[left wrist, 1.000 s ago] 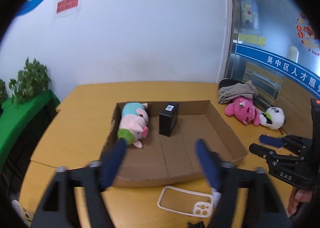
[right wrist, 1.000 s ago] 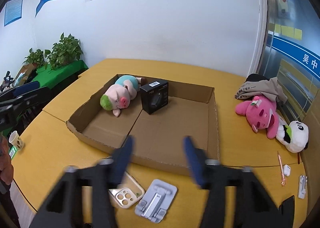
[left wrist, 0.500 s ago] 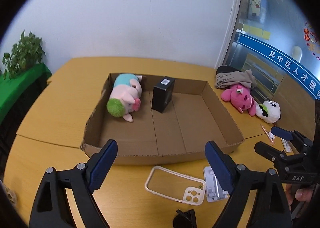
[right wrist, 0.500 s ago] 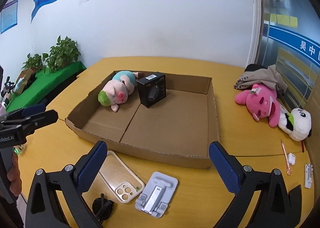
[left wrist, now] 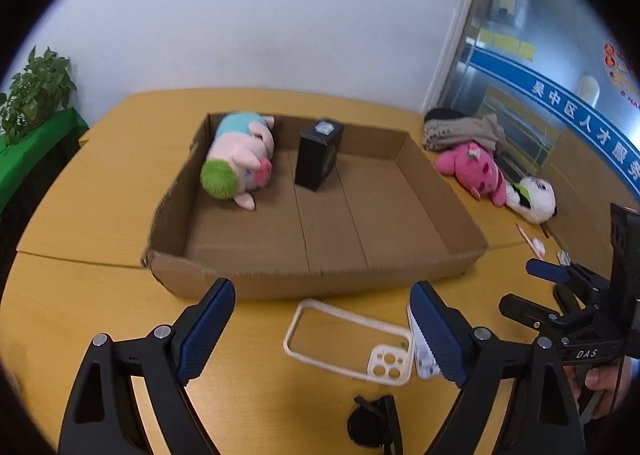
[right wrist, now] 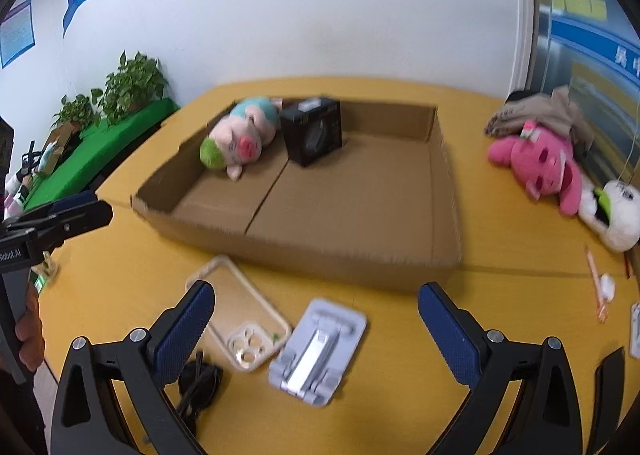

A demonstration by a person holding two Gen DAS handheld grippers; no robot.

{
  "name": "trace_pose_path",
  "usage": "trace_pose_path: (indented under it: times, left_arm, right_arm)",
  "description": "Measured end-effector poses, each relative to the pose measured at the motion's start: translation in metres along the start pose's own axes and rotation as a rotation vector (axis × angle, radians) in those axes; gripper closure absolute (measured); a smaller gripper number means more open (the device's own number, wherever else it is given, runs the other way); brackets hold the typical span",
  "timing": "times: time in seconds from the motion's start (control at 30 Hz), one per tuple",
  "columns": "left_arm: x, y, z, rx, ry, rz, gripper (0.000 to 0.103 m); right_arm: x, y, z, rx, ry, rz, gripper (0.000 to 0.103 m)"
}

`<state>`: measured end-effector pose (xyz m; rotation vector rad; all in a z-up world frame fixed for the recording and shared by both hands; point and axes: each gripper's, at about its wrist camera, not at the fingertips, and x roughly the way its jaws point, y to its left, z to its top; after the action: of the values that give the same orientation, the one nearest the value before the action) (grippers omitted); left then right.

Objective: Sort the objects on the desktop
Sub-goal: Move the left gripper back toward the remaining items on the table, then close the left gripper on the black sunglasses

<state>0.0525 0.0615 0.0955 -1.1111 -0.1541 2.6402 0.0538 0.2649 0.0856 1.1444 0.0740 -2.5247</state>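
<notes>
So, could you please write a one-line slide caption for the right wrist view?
Open right gripper above a phone stand and phone case, before a cardboard tray holding a plush pig and black box.

Yellow wooden table (right wrist: 500,215) had a shallow cardboard box (right wrist: 360,259) on it, plus a clear phone case (right wrist: 240,319), grey phone stand (right wrist: 316,351), sunglasses (right wrist: 196,379) and pink plush (right wrist: 540,163).

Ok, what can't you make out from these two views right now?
- Grey folding phone stand: left view, mostly behind the left gripper finger.
- Black sunglasses: right view, partly behind the right gripper finger.
- Black box label: blurred, unreadable.
</notes>
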Motion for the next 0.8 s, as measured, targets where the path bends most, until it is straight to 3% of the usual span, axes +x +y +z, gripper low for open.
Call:
trace_pose_path:
  times: [0.13, 0.23, 0.37, 0.57, 0.67, 0.8]
  left_arm:
    - [0.014, 0.003, -0.028, 0.001, 0.106, -0.064, 0.014]
    - [0.027, 0.003, -0.055, -0.005, 0.212, -0.123, 0.014]
    - [0.042, -0.004, -0.081, -0.004, 0.327, -0.167, 0.014]
    - [0.056, -0.016, -0.091, -0.041, 0.381, -0.277, 0.014]
    - [0.069, -0.015, -0.095, -0.076, 0.416, -0.265, 0.014]
    - [0.081, -0.015, -0.105, -0.107, 0.463, -0.264, 0.016]
  right_arm:
    - [0.016, 0.006, -0.042, 0.024, 0.125, 0.126, 0.000]
    - [0.028, 0.025, -0.073, 0.040, 0.249, 0.307, 0.000]
    - [0.038, 0.057, -0.101, 0.047, 0.335, 0.505, 0.000]
    - [0.053, 0.085, -0.113, 0.021, 0.393, 0.539, 0.002]
    - [0.060, 0.094, -0.121, -0.018, 0.417, 0.506, 0.009]
    - [0.053, 0.105, -0.126, -0.097, 0.375, 0.450, 0.018]
